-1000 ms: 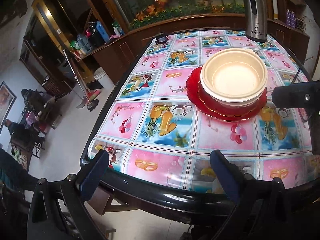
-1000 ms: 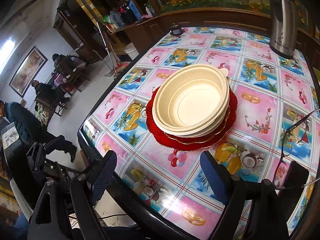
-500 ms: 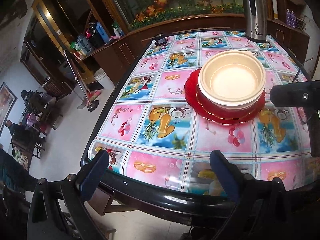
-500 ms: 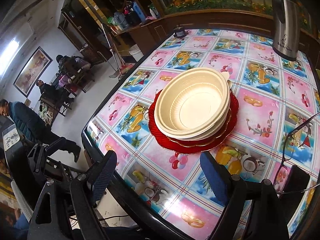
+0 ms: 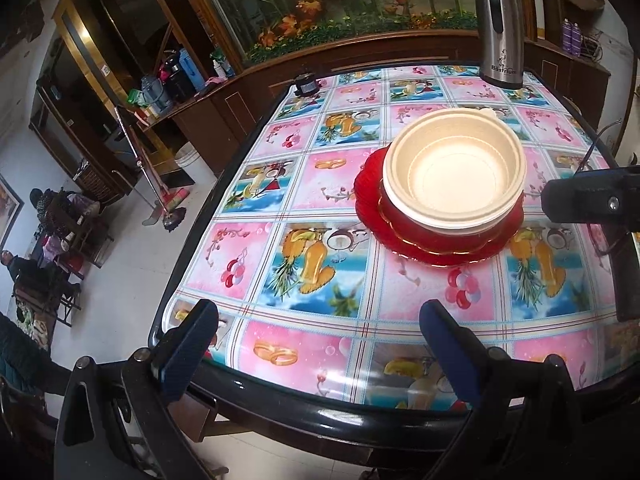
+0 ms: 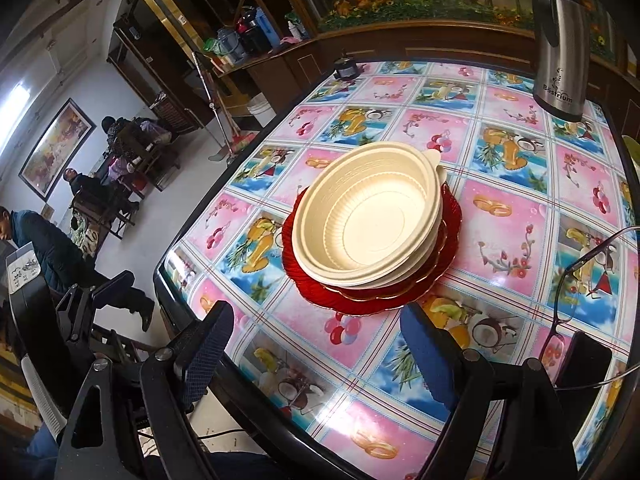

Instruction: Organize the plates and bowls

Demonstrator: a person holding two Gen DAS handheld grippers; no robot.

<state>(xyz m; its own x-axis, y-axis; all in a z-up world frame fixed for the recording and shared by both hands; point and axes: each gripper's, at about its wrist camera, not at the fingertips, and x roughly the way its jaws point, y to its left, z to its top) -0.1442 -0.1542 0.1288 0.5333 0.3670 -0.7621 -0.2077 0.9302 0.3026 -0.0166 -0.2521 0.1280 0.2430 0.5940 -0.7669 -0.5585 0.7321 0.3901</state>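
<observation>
Flanking bowls (image 6: 372, 236): kettle (image 6: 560, 44), eyeglasses (image 6: 588, 308), far apart

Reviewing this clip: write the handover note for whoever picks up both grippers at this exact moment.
Left gripper: open, empty, at the table's near edge.
Right gripper: open, empty, just short of the stack.
Things: cream bowls nested, sitting on red plates mid-table. A flask stands at the far end; glasses lie to the right.
Done: bowls and plates appear gathered into one pile.
Left: nothing else loose in view; check whether the pile needs moving or straightening.
</observation>
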